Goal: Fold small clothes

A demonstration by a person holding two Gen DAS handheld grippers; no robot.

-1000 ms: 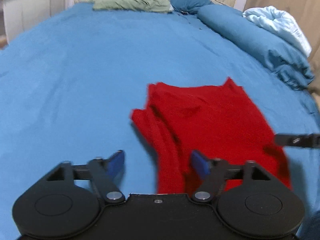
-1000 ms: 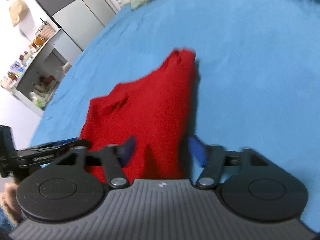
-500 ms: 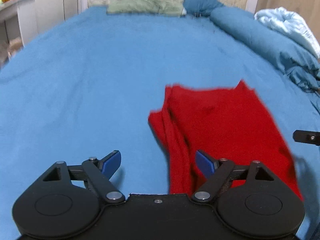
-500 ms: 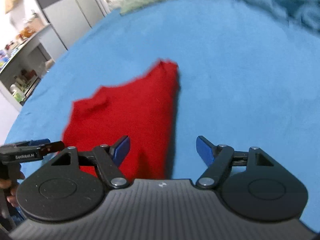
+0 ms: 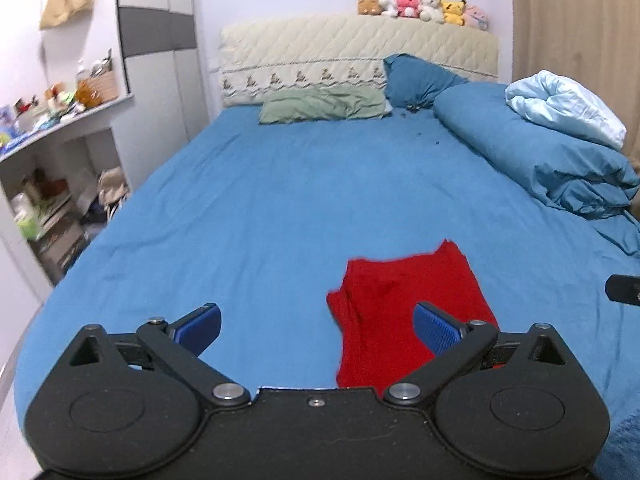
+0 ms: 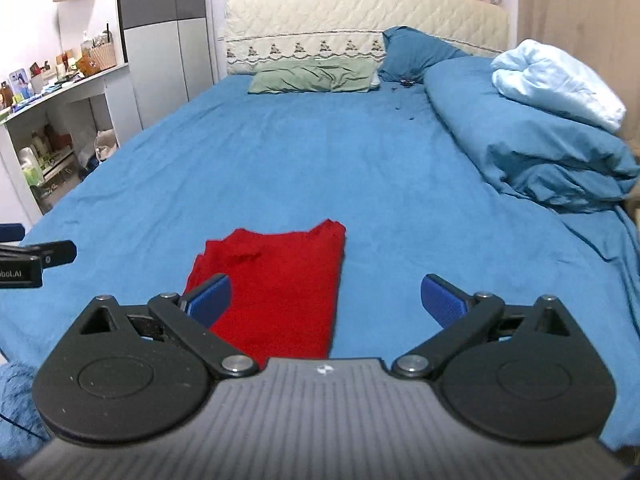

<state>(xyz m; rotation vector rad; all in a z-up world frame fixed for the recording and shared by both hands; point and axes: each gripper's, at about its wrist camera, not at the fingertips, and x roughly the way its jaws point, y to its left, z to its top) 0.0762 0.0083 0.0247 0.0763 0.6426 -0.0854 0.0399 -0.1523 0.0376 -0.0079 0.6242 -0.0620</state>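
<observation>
A folded red garment (image 5: pixel 404 304) lies flat on the blue bed sheet (image 5: pixel 300 208) near the front edge; it also shows in the right wrist view (image 6: pixel 276 288). My left gripper (image 5: pixel 316 326) is open and empty, raised above the sheet, with the garment just ahead on its right. My right gripper (image 6: pixel 324 300) is open and empty, raised, with the garment ahead on its left. Each gripper's tip shows at the edge of the other's view.
A rolled blue duvet (image 5: pixel 540 160) with a pale blue blanket (image 5: pixel 568 104) lies along the bed's right side. A green pillow (image 5: pixel 324 104) and a blue pillow (image 5: pixel 416 80) lie at the headboard. Shelves (image 5: pixel 52 184) with clutter stand left of the bed.
Both grippers have lifted and pulled back from the red garment, which stays on the sheet. Their jaws have opened wider. The whole bed and headboard have come into view.
</observation>
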